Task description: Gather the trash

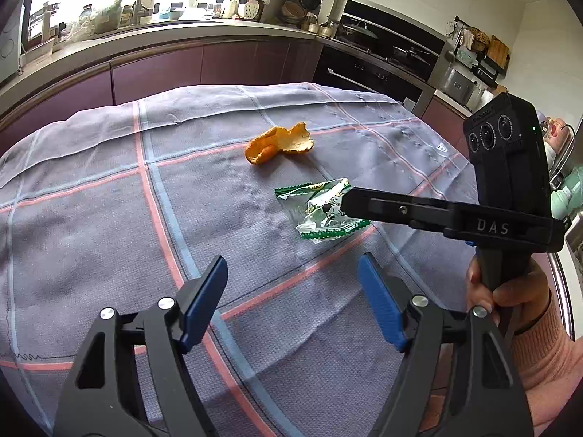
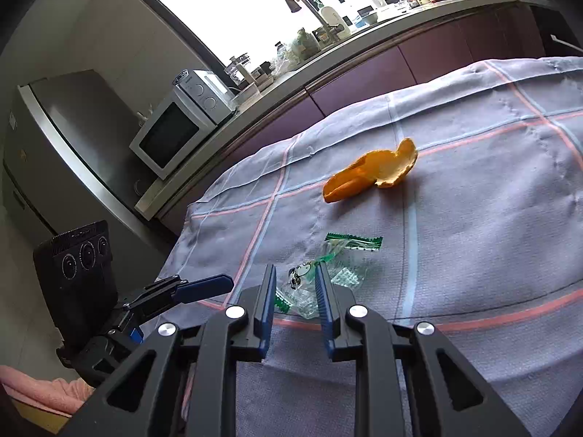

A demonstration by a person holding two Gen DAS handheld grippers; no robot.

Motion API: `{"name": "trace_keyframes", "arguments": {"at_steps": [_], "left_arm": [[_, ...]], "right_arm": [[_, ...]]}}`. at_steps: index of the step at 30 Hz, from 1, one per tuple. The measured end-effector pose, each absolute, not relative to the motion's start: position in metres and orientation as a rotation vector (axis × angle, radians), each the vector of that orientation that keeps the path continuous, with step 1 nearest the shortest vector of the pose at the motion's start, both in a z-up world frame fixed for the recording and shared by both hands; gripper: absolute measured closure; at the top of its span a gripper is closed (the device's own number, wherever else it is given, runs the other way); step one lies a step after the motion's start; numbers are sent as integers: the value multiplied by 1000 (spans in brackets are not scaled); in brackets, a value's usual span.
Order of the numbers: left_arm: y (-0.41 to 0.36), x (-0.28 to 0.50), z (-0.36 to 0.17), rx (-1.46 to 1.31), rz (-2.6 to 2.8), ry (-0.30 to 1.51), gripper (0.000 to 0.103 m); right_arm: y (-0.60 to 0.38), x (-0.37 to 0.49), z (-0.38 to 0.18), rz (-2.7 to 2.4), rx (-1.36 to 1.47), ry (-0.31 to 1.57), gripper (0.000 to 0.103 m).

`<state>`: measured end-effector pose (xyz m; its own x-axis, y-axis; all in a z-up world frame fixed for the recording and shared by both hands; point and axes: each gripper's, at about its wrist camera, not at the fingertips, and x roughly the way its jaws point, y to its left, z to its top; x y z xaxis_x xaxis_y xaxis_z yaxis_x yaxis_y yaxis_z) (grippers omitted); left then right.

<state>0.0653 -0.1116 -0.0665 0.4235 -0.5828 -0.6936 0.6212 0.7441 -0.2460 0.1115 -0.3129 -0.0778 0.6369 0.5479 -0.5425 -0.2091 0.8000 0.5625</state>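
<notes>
A crumpled green and clear candy wrapper [image 1: 320,211] lies on the grey checked tablecloth [image 1: 109,218]. An orange peel [image 1: 278,144] lies just beyond it. My right gripper [image 2: 294,275] stands with its blue pads on either side of the near end of the wrapper [image 2: 328,269], jaws partly closed with a gap left; whether they pinch it I cannot tell. In the left wrist view the right gripper [image 1: 346,200] reaches in from the right over the wrapper. My left gripper [image 1: 291,266] is open and empty, nearer than the wrapper. The peel [image 2: 375,173] shows in the right wrist view.
The tablecloth [image 2: 473,218] covers the whole table. Behind it runs a kitchen counter [image 1: 145,36] with purple cabinets, jars and utensils, and a stove [image 1: 382,47] at the right. A microwave [image 2: 175,127] and a fridge [image 2: 54,127] stand to the left.
</notes>
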Motion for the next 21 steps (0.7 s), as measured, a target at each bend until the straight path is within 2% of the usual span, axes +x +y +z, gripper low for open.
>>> {"name": "trace_keyframes", "arguments": {"at_steps": [7,13,17,21], "left_arm": [[-137,74,-72,66,-797,891,36],[-154,84,-81,53,-807,942,44],[-160,90,-82,50,-794,958,61],[-162,90,-81,54,-791,953,63]], "right_arm": [[-348,100,-71,369,479,737,73],[-355,105,-77,370,500,730,73],[-355,112,-78,382,500,729,73],[-353,118,-80,405,493,740,73]]}}
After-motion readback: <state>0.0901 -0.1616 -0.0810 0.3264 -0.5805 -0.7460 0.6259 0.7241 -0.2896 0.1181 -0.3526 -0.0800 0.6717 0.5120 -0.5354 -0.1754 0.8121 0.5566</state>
